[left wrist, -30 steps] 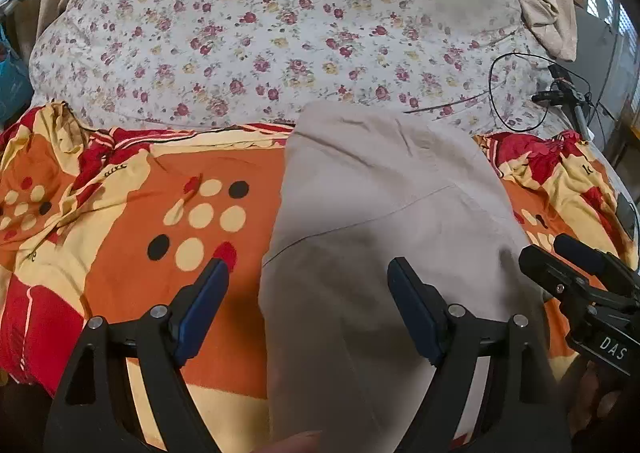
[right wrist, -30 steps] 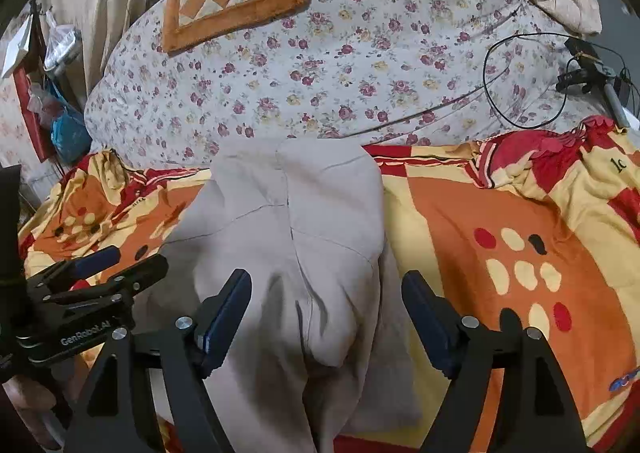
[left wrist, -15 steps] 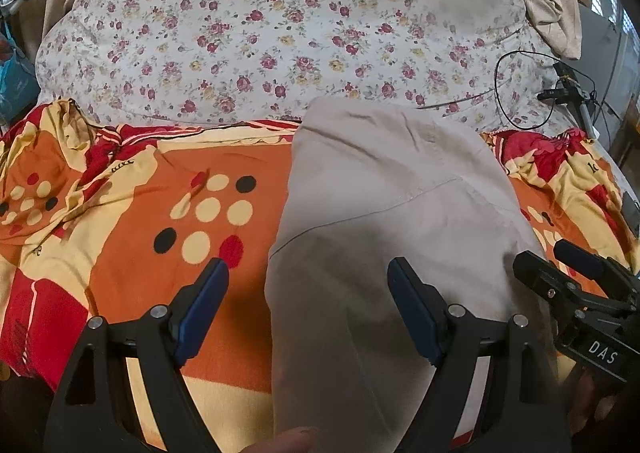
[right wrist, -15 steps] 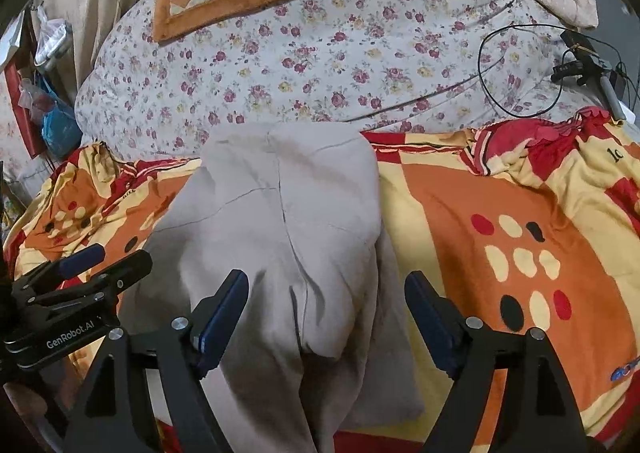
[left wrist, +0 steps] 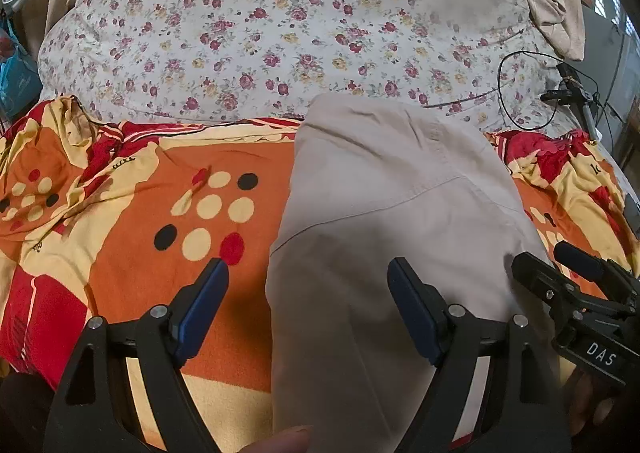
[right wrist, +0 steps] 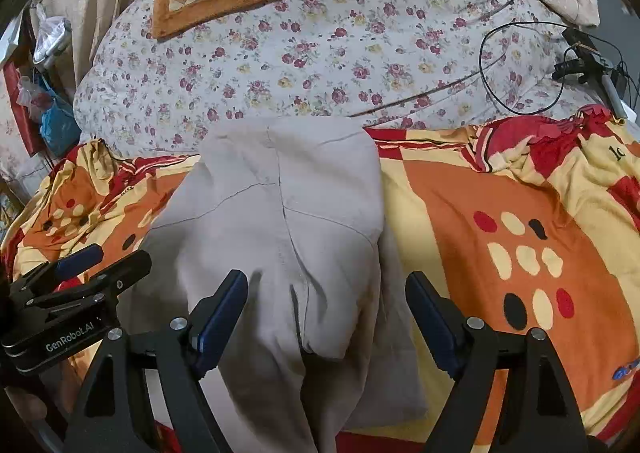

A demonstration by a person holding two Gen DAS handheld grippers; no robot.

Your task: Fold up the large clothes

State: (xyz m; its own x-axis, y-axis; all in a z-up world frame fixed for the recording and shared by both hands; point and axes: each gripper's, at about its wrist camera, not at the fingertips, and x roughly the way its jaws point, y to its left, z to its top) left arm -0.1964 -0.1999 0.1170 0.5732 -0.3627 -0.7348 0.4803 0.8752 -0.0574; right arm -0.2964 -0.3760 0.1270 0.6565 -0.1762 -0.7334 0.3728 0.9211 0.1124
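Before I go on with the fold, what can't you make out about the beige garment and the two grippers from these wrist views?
- Beige garment: its near end runs off the bottom edge in both wrist views, so I cannot tell its full length or what kind of garment it is.
- Underside and lower layers: covered by the top layer.
- Left gripper and right gripper: both open, but whether the fingers touch the cloth is unclear.

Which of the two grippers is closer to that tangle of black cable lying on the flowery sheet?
Right. The cable lies far ahead on the right gripper side; the left gripper sits farther over, across the beige trousers.
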